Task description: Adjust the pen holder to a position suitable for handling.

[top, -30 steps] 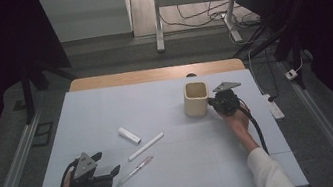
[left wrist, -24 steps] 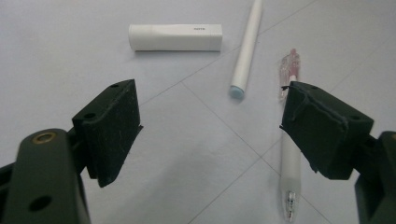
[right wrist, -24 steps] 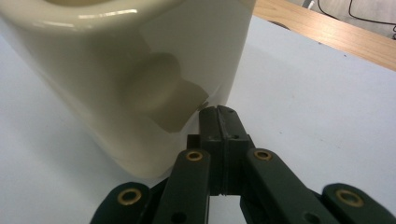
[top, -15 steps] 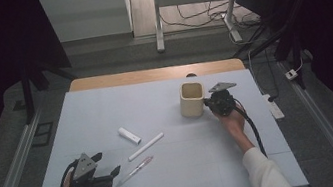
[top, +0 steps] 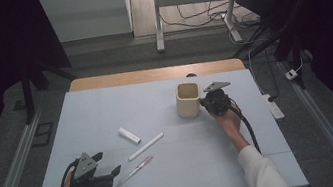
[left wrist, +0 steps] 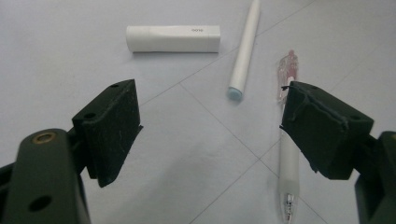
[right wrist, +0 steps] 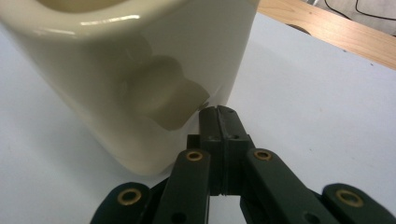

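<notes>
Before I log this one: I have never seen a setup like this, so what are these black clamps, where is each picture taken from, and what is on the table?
A person sits at a table and holds a hand-held two-jaw clamp in each hand. The high view looks down from above the person. The other two pictures come from cameras riding on the clamps.

The left gripper rests near the table's front edge with its jaws open and nothing between them. Ahead of it lie a clear pen, a white stick and a short white tube.

The right gripper has its jaws shut, the tips right at the side of a cream cup. Whether they touch it I cannot tell; it holds nothing.
</notes>
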A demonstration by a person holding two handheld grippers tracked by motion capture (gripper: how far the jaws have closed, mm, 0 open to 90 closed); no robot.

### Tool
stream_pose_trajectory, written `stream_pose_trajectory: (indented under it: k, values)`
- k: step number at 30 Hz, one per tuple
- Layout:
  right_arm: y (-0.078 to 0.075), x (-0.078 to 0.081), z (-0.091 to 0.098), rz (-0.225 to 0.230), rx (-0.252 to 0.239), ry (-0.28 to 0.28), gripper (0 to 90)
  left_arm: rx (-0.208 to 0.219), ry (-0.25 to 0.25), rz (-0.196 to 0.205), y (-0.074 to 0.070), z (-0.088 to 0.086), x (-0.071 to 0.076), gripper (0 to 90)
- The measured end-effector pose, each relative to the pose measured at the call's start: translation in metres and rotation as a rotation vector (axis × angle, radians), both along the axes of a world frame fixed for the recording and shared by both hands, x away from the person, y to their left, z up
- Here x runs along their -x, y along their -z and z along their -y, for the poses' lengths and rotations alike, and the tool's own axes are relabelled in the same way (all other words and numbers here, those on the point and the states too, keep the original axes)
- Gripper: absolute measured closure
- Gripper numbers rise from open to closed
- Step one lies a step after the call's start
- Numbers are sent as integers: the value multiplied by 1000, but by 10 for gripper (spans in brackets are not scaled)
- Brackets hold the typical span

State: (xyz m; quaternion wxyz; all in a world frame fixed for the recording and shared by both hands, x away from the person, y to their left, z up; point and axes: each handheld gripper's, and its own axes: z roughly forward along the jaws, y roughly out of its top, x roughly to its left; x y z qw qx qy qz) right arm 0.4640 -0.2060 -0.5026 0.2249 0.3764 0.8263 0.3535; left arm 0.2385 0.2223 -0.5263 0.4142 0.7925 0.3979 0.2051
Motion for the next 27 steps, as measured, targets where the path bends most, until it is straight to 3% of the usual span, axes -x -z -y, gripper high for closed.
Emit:
stream_pose_trajectory:
  k: [27]
  values:
    - [1, -6, -45, -17, -2, -55, 891, 1, 1, -6, 1, -1, 0, 189]
